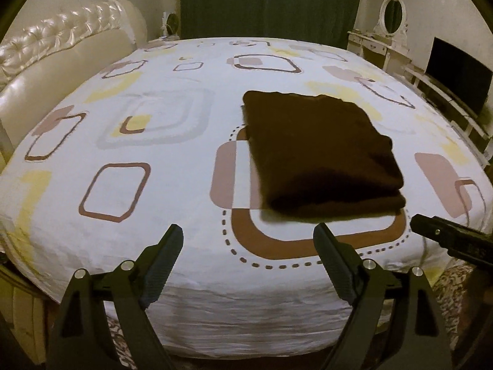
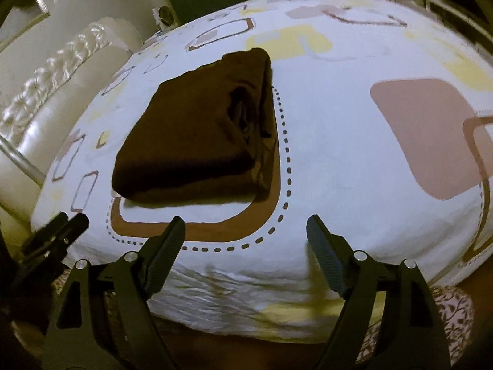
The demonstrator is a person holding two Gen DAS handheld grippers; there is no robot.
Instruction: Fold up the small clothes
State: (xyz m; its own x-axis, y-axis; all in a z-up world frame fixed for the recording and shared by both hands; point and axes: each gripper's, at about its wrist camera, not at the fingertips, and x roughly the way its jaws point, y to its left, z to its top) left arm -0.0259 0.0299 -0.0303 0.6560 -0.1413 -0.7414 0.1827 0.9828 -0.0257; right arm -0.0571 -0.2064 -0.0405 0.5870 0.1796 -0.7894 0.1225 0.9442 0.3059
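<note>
A dark brown garment [image 1: 320,154] lies folded into a thick rectangle on the patterned bedsheet [image 1: 172,203]. It also shows in the right wrist view [image 2: 197,141], with its layered side edges facing right. My left gripper [image 1: 248,234] is open and empty, held near the bed's front edge, short of the garment. My right gripper [image 2: 245,226] is open and empty, also at the front edge, in front of the garment. The right gripper's tip shows in the left wrist view [image 1: 446,237]. The left gripper's tip shows in the right wrist view [image 2: 58,231].
A cream tufted headboard [image 1: 61,49] runs along the left. A white dressing table with an oval mirror [image 1: 391,18] and a dark screen [image 1: 456,80] stand at the back right. A dark green curtain [image 1: 268,3] hangs behind the bed.
</note>
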